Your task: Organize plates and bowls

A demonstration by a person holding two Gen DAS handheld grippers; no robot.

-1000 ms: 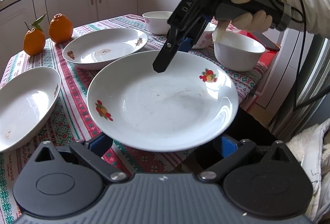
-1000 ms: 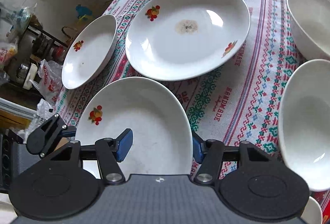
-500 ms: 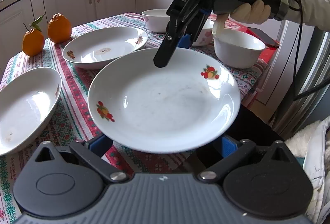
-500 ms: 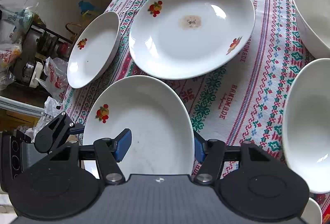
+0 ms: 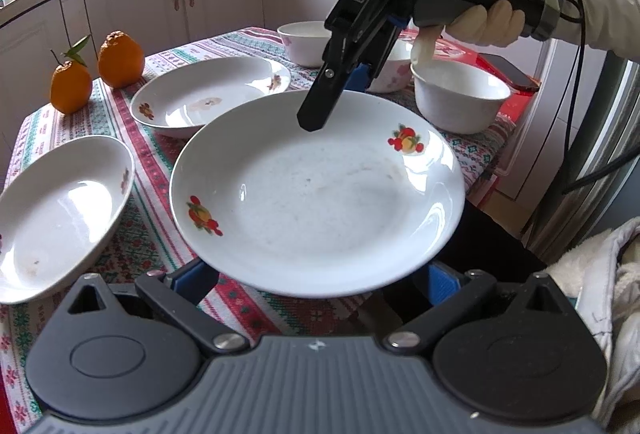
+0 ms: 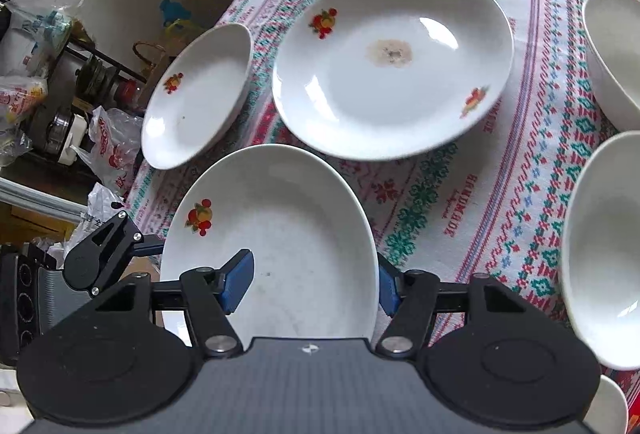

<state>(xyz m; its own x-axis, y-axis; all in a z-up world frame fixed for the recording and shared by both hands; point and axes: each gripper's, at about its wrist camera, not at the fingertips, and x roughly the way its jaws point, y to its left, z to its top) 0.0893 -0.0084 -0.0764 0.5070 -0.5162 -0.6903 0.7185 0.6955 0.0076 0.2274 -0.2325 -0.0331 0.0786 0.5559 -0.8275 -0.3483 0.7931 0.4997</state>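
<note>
Beyond my lifted fruit-print plate [image 5: 320,194], up-left, lies the stained plate [image 5: 208,94]. My right gripper [image 5: 336,102] pinches the lifted plate's far rim, and my left gripper [image 5: 316,276] is spread wide under its near rim.

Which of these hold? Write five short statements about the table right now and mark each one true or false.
1. The right gripper is clamped on the rim of a plate. True.
2. Two oranges stand on the tablecloth. True.
3. The far plate is spotless. False: it has a brownish stain in its middle.
4. The bowls hold food. False: those whose insides show are empty.
5. The plate in the right gripper is plain white. False: it bears small fruit pictures.
</note>
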